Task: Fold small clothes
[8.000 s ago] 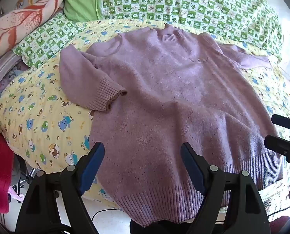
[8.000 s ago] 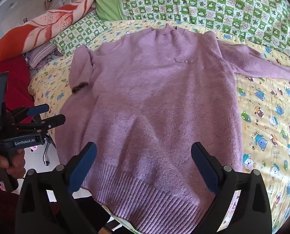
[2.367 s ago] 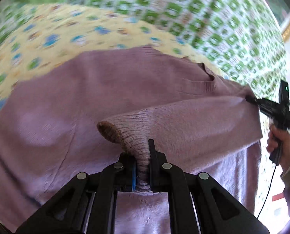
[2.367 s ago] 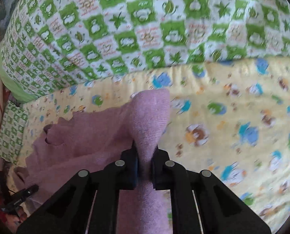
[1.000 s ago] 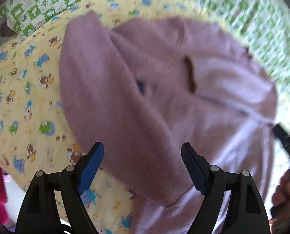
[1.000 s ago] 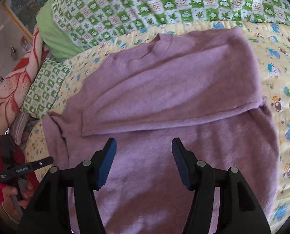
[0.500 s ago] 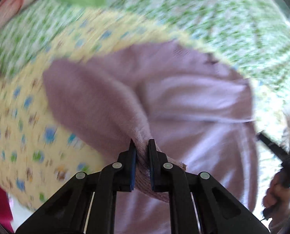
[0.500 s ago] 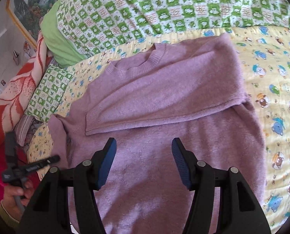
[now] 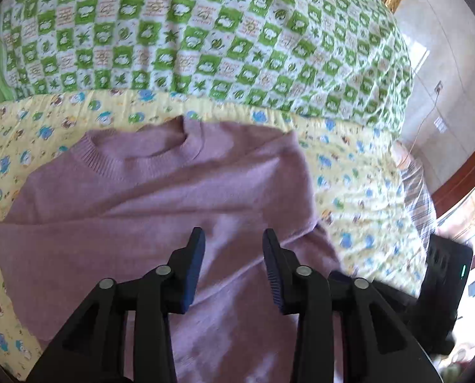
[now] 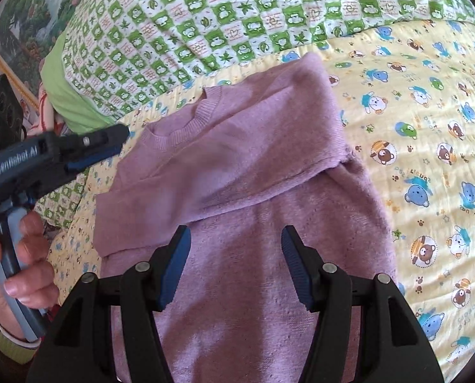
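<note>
A mauve knit sweater [image 9: 141, 198] lies flat on the bed, collar [image 9: 141, 150] toward the pillows. Both sleeves are folded in across its chest. My left gripper [image 9: 232, 236] hovers over the chest with its jaws opening; nothing is between them and only sweater shows below. In the right wrist view the sweater [image 10: 253, 166] runs from the collar down under my right gripper [image 10: 235, 233], which stands open above the body with nothing in it. My left gripper [image 10: 109, 143] also shows there at the left, held by a hand [image 10: 23, 255].
The sweater rests on a yellow sheet with cartoon bears [image 10: 428, 127]. A green checked quilt [image 9: 205, 32] is heaped behind the collar. A plain green pillow [image 10: 65, 95] and a framed picture [image 10: 14, 32] lie at the far left. The right gripper's body [image 9: 441, 271] shows at the right.
My left gripper, shut on the left sleeve half a second ago, swung across over the chest and let it go; its jaws now stand apart. The right gripper drifted slightly and stayed open.
</note>
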